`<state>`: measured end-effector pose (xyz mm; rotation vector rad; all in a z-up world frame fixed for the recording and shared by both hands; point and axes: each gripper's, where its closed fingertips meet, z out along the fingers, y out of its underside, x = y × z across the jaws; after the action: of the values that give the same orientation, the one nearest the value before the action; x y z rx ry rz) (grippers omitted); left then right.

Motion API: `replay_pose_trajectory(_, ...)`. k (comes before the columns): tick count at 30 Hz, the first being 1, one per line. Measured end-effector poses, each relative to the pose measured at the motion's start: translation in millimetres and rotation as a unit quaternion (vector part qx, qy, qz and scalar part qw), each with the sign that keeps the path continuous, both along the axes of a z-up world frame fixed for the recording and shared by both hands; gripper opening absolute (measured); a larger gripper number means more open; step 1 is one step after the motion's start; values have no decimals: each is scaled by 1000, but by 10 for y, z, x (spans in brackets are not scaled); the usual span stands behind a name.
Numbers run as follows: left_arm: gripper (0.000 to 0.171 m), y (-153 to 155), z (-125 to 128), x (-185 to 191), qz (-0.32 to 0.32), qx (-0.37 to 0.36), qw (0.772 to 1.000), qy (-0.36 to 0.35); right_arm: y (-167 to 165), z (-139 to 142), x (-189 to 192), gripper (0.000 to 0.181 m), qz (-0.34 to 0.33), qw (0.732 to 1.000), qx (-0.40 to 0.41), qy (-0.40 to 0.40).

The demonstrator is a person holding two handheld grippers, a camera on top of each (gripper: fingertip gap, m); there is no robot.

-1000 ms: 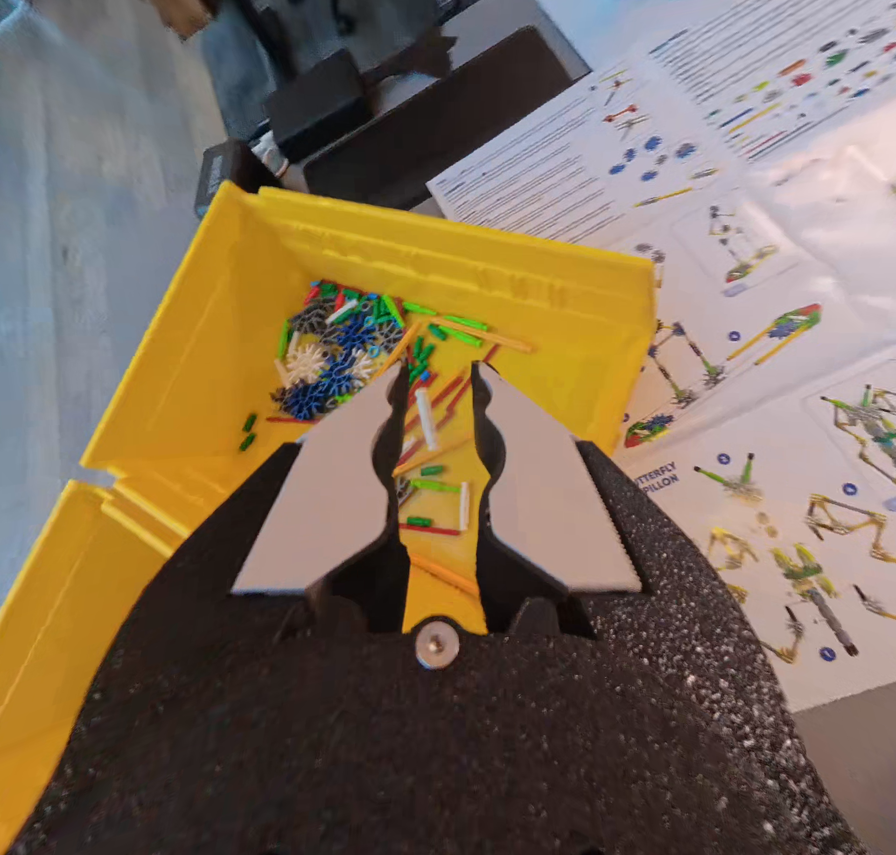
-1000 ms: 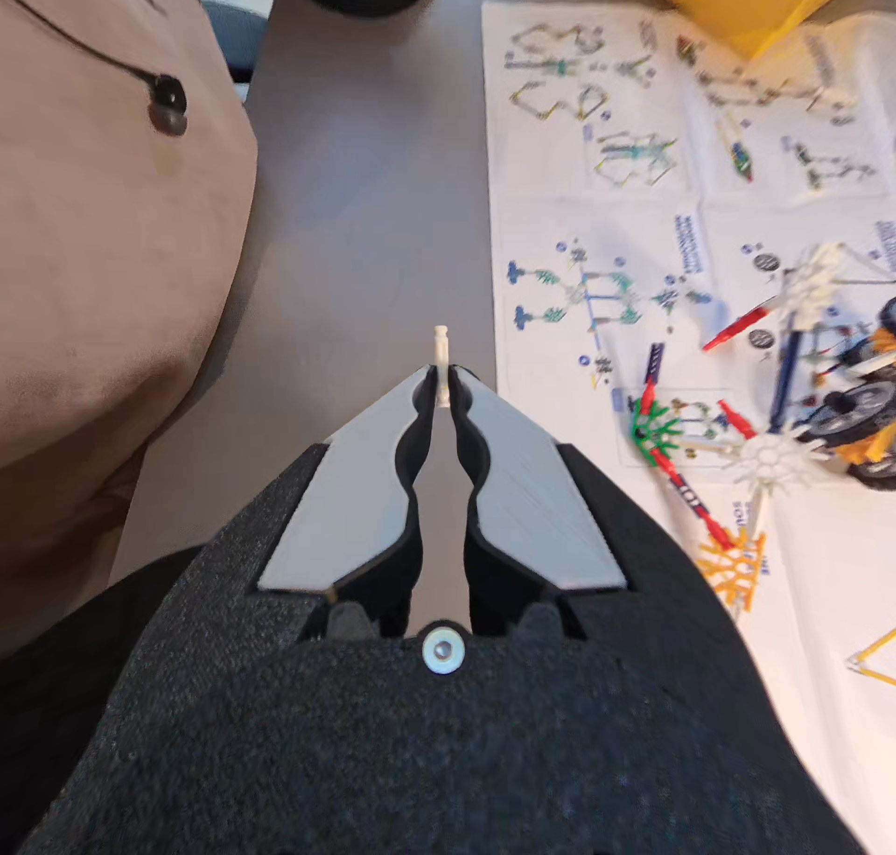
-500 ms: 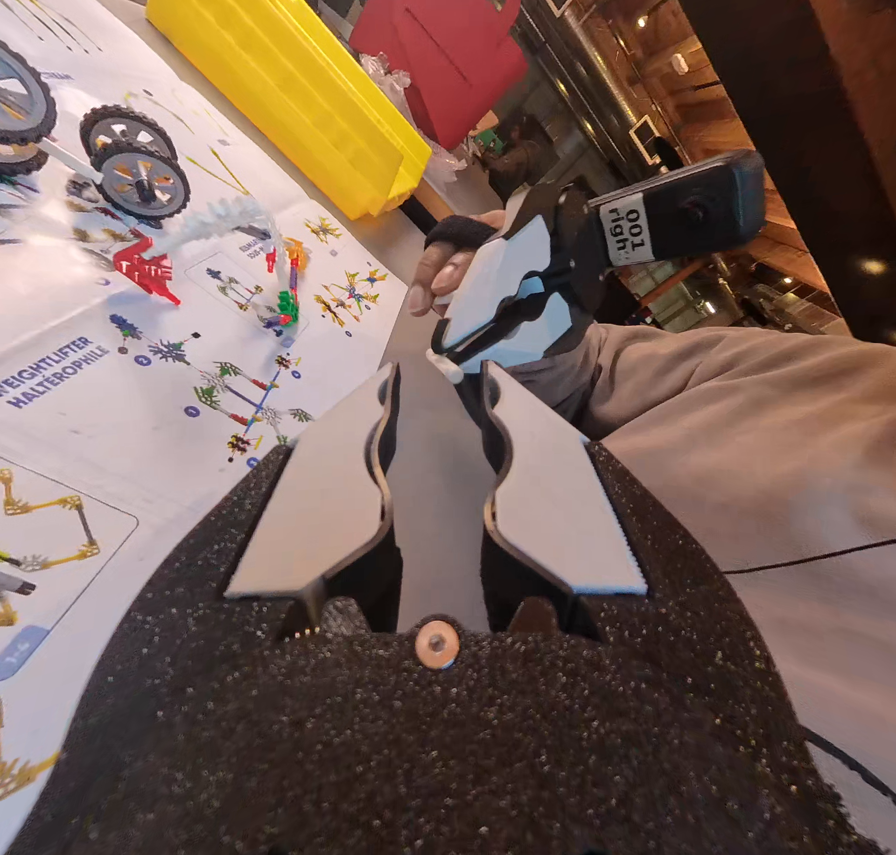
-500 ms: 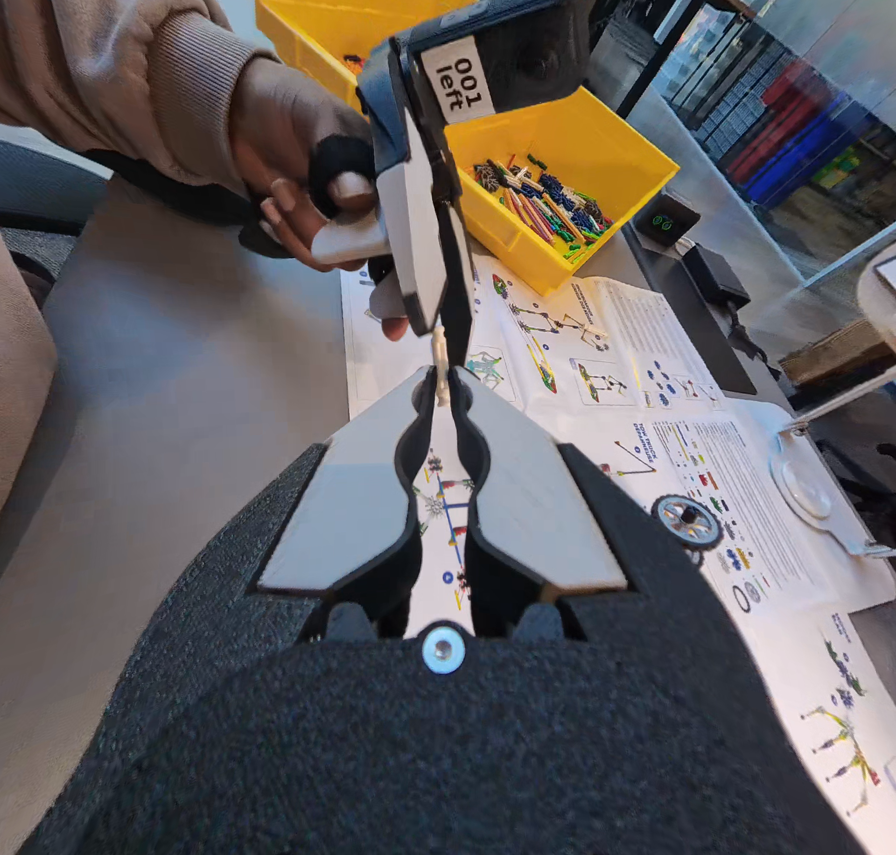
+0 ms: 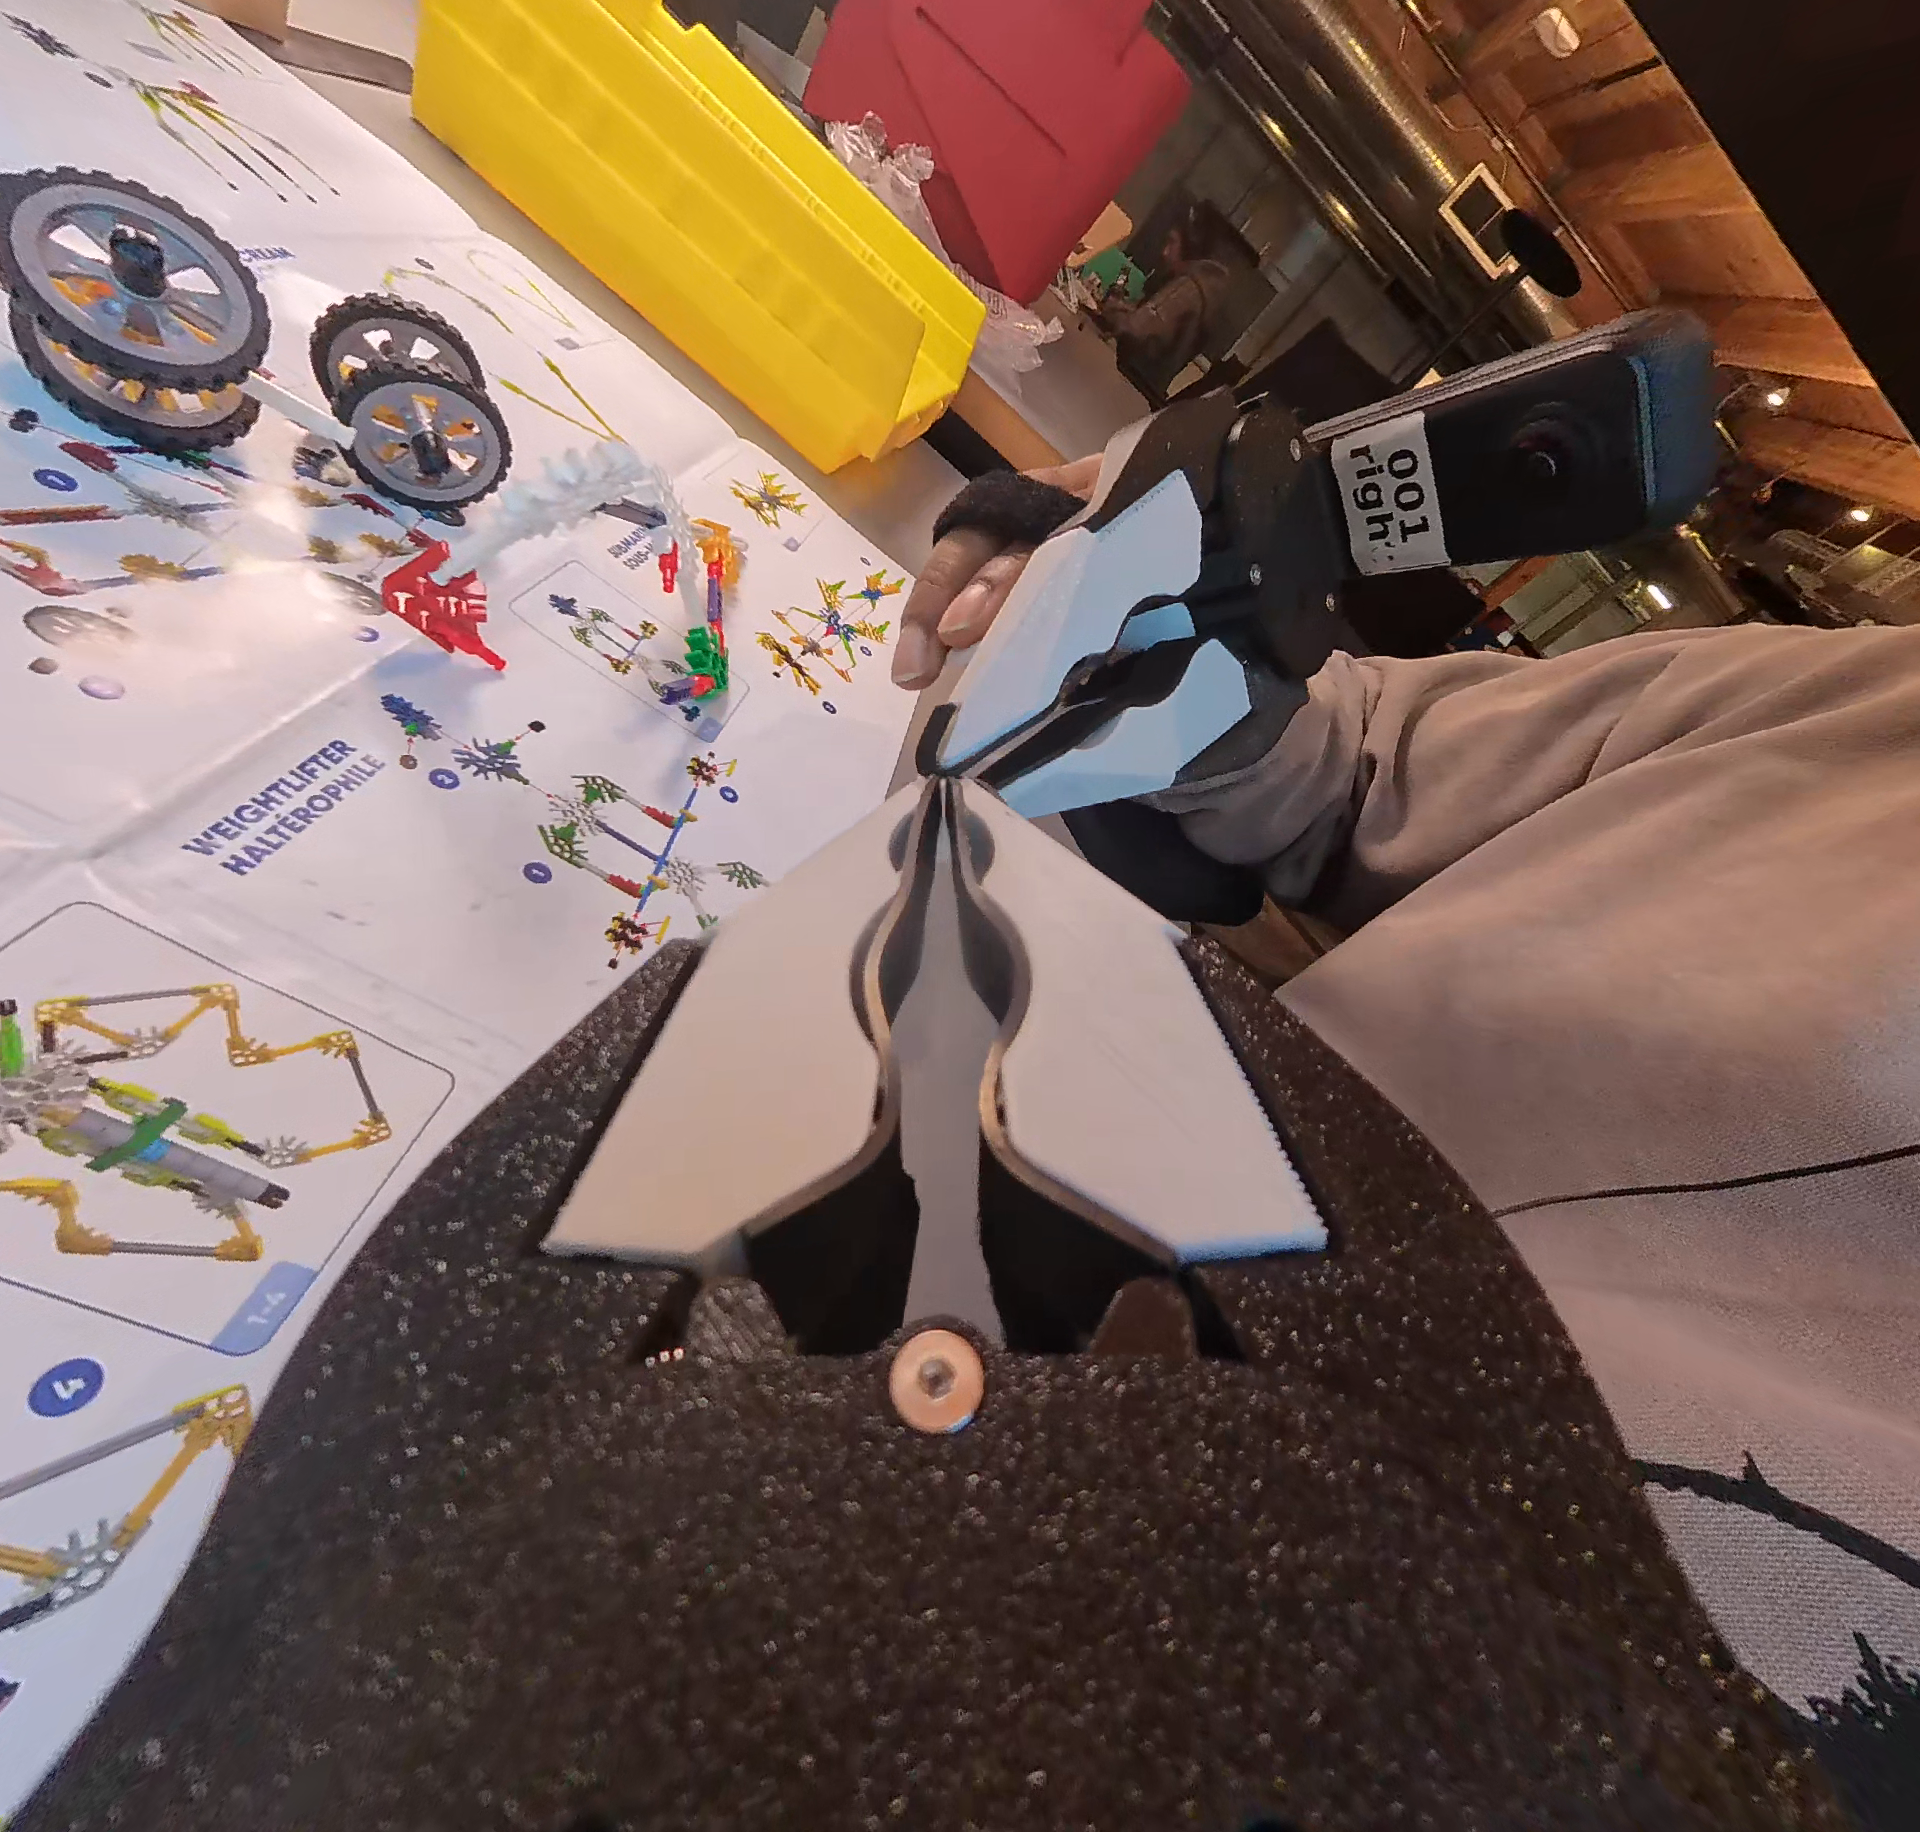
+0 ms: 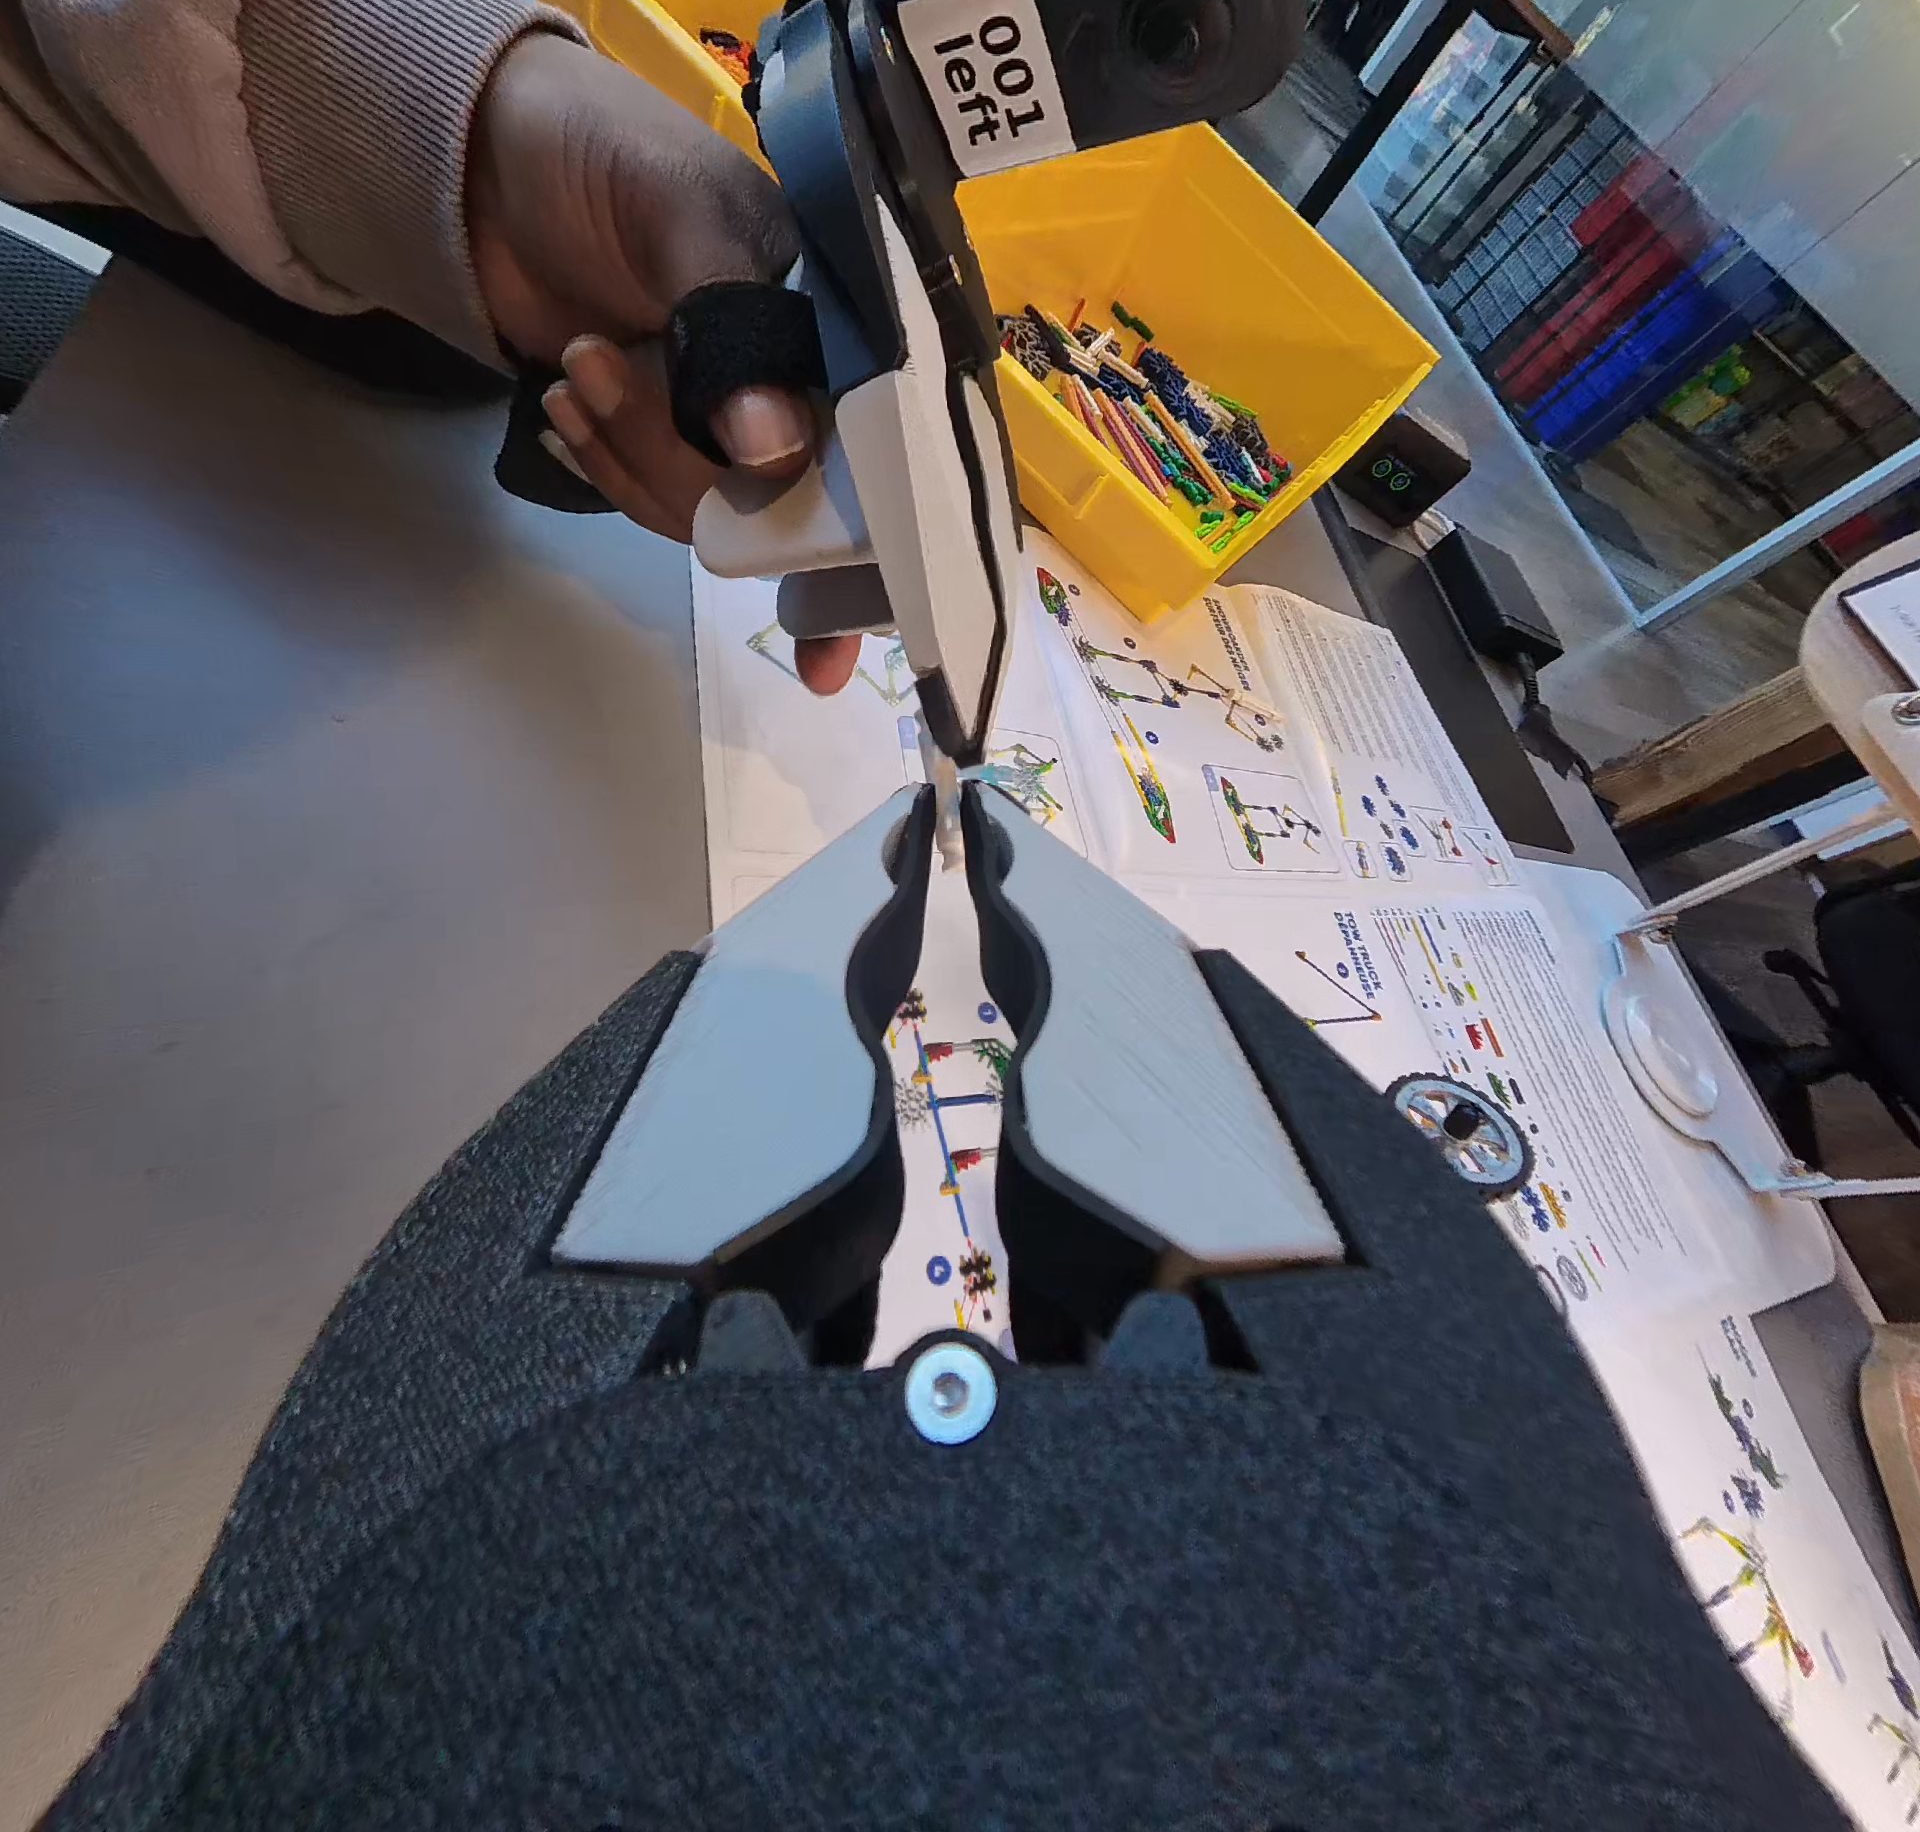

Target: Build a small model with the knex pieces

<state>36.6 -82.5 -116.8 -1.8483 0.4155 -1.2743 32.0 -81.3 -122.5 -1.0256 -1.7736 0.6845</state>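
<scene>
A small white rod (image 6: 945, 795) is held in the air between my two grippers, above a printed instruction sheet (image 6: 1403, 847). My right gripper (image 6: 948, 808) is shut on the rod's near end. My left gripper (image 6: 961, 738) comes down from above in a hand, and its tips are shut on the rod's far end. In the left wrist view my left gripper (image 5: 940, 795) is shut, tip to tip with my right gripper (image 5: 951, 759). The rod itself is hidden there.
A yellow bin (image 6: 1247, 224) with several coloured rods and connectors stands behind the sheet. A wheeled model (image 5: 135, 307) and small built pieces (image 5: 447, 603) lie on the sheet (image 5: 312, 847). Another yellow bin (image 5: 675, 172), a red bin (image 5: 997, 89) and a loose wheel (image 6: 1460, 1133) are nearby. The person's torso (image 5: 1558, 1055) is close on the right. Less than 4 cm separates the two grippers' tips. Both grippers' tips are roughly 20 cm from the wheeled model (image 5: 135, 307).
My left gripper swung from the yellow bin to the right gripper and closed its open jaws on the white rod's free end. The right gripper rose, still holding the rod.
</scene>
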Motion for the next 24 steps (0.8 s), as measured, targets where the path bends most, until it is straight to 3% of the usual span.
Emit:
replay_pose_trajectory(4, 19, 8, -23, -9, 0, -4, 1000, 6, 36, 9, -4, 3, -7, 1000, 6, 7)
replay_pose_trajectory(8, 4, 15, -89, 18, -2, -4, 1000, 22, 50, 38, 3, 2, -8, 1000, 7, 15)
replay_pose_trajectory(12, 3, -12, -62, 34, -8, 29, 998, 55, 31, 64, 17, 3, 2, 1000, 0, 29)
replay_pose_trajectory(16, 3, 180, 30, -295, 70, 86, 982, 153, 169, 183, 41, 16, -18, 998, -31, 52)
replay_pose_trajectory(18, 3, 416, 141, -845, 173, 120, 946, 245, 320, 215, 90, 28, -41, 996, -62, 53)
replay_pose_trajectory(20, 3, 600, 243, -1557, 282, 124, 890, 338, 483, 221, 151, 40, -65, 992, -94, 54)
replay_pose_trajectory(24, 3, 727, 169, -2688, 410, 46, 794, 447, 828, 78, 273, 53, -117, 987, -105, 34)
